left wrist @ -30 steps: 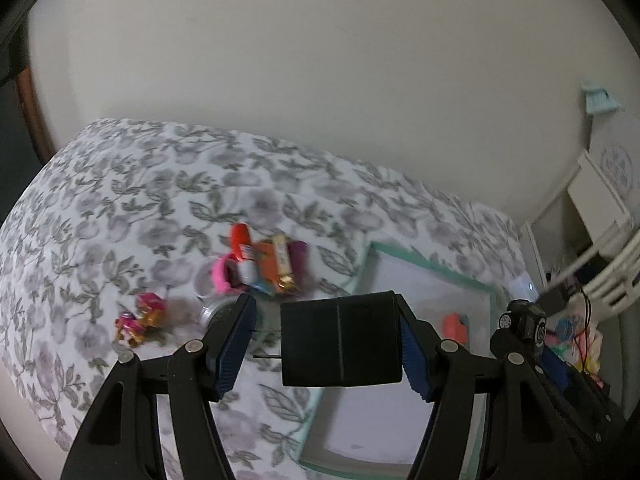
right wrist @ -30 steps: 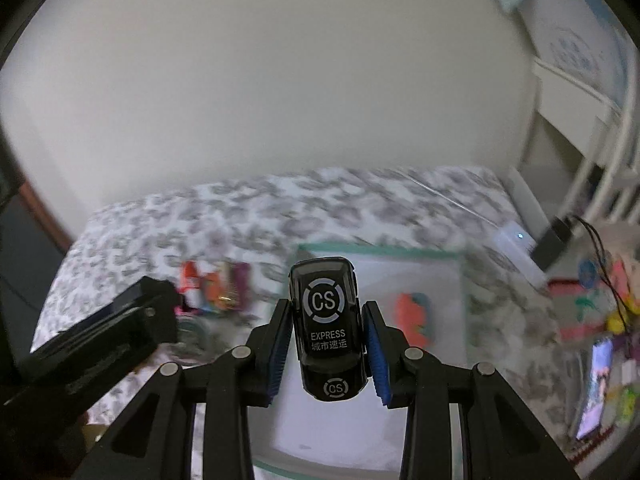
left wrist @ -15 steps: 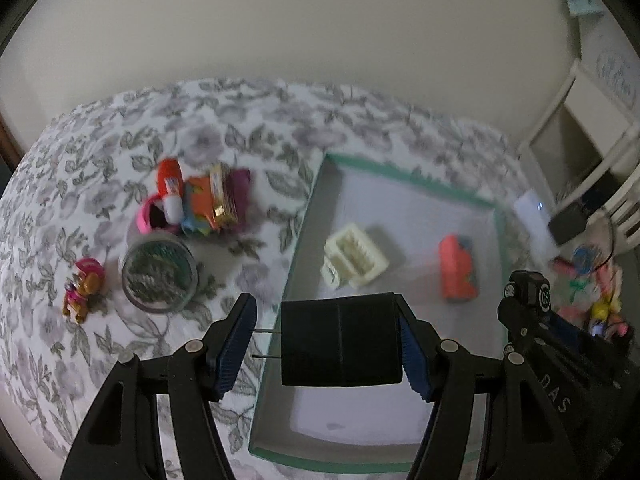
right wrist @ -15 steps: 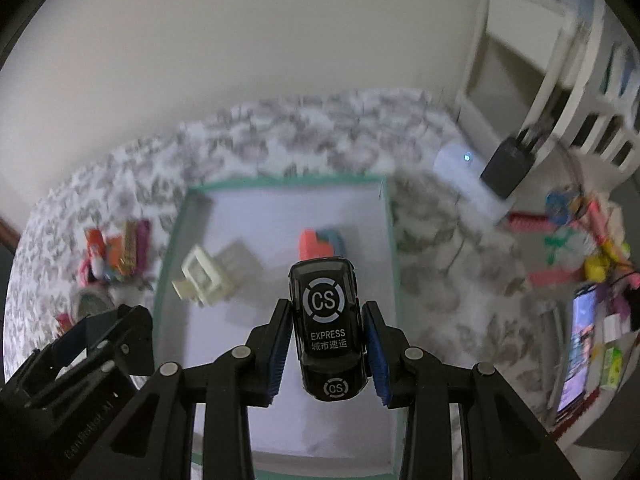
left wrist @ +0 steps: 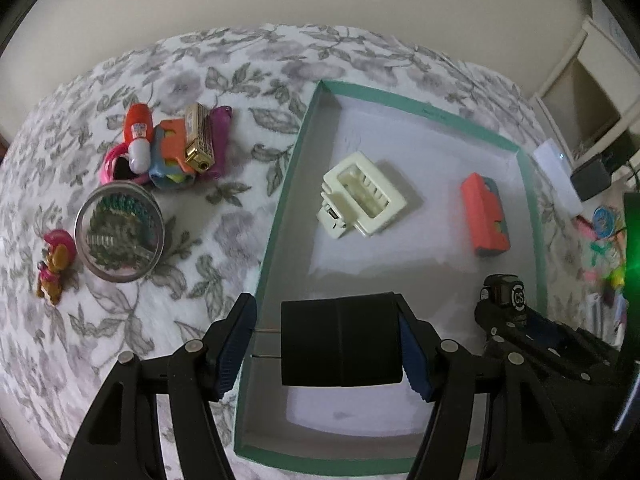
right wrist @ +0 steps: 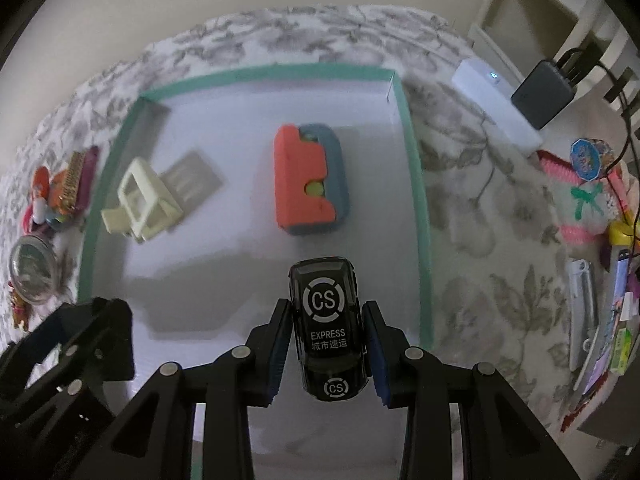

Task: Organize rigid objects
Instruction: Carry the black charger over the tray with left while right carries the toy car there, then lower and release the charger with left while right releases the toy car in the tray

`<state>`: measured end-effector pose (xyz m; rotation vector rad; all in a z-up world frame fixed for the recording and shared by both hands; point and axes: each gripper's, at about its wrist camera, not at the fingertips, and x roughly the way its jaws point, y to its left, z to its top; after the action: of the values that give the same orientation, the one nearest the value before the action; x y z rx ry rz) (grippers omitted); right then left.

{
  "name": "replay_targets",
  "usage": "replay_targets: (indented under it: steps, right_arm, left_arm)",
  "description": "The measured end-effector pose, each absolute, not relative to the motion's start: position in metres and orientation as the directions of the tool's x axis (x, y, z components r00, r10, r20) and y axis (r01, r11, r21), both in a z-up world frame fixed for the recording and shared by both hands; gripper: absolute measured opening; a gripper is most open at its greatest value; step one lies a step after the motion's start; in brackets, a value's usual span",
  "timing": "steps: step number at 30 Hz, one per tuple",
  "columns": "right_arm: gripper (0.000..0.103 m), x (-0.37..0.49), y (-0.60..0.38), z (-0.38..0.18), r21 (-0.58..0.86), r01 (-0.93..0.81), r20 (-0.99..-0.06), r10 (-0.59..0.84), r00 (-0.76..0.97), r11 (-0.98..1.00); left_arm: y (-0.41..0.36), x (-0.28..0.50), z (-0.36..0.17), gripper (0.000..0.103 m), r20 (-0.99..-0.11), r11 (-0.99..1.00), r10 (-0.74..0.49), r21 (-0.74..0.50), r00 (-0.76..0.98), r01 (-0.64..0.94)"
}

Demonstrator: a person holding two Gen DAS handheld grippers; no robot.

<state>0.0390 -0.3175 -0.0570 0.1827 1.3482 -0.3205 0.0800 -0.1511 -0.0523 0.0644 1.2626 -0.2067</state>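
Right wrist view: right gripper (right wrist: 326, 350) clamps the toy car (right wrist: 326, 328); left gripper (left wrist: 326, 346) seemingly grips a black block (left wrist: 340, 340); dropped high into the tray (right wrist: 416, 200), either could bounce out.

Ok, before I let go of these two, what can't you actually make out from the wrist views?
- Black block, left view: its underside and its gap to the tray floor, hidden by the block itself.
- Toy car, right view: wheels and clearance, hidden by its roof.
- Tray's near edge, right view: behind the right gripper.
- Jar contents, left view: blurred through the lid.
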Motion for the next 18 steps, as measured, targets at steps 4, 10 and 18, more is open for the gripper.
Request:
replay_targets:
  steps: [4,10,18]
  right_arm:
    - [0.038,0.0375,-0.3167,-0.062,-0.062,0.329,-0.976,-0.127,0.178,0.942]
    - [0.039,0.036,-0.3212,-0.0644,-0.065,0.339,-0.976,-0.13,0.172,0.939]
    - [0.041,0.0443,-0.3164,-0.0658,-0.083,0.328,-0.978,-0.141,0.156,0.941]
  left_arm:
    - [-0.1583,0.0785,-0.0531,0.068,-0.951,0.977,-0.098,-0.036,0.293,0.211]
    - [-0.1565,0.0793,-0.0576,0.068,-0.958,0.975,-0.115,-0.059,0.262,0.213]
    - [-0.155,0.0792,-0.0596,0.068,-0.963,0.976,-0.118,-0.066,0.244,0.21]
